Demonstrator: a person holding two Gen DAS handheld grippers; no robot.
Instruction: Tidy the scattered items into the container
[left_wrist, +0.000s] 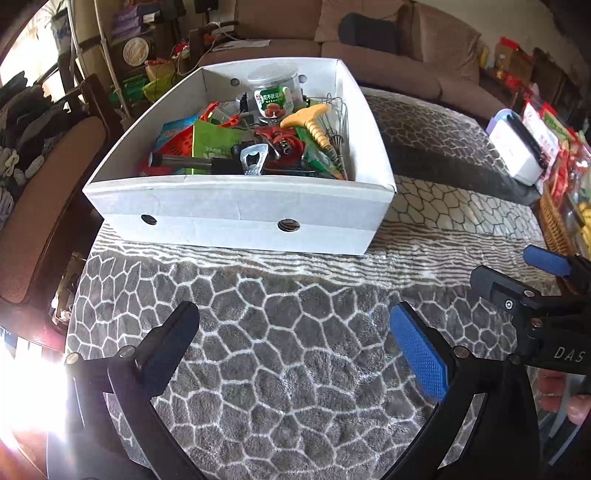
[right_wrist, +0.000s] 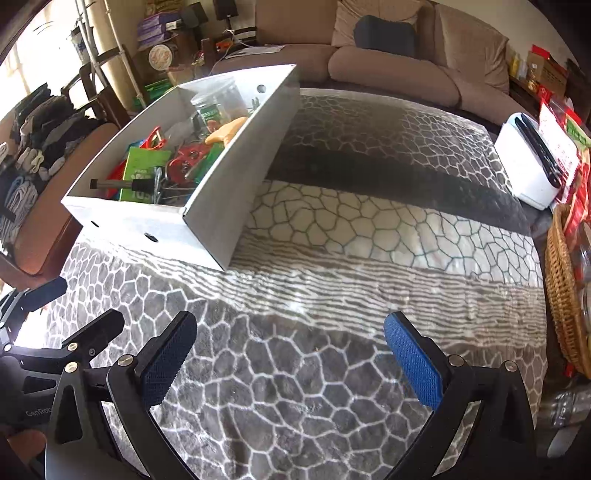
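Both claws idle over patterned blanket (right_wrist: 295, 387): left gripper (left_wrist: 295, 354) wide, empty; right gripper (right_wrist: 291, 362) wide, empty. White box (left_wrist: 236, 218) well ahead, heaped: whisk (left_wrist: 338, 122), bottle opener (left_wrist: 255, 158), jar (left_wrist: 273, 92). No strays visible; task looks about finished.

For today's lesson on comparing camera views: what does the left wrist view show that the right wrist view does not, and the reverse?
Only the left wrist view shows the bottle opener and the whisk plainly inside the white box.

Only the right wrist view shows the box's long outer side wall and most of the wicker basket.

Both show the patterned blanket, the sofa, the clear jar and the yellow handle in the box, and both grippers, left and right, open and empty.
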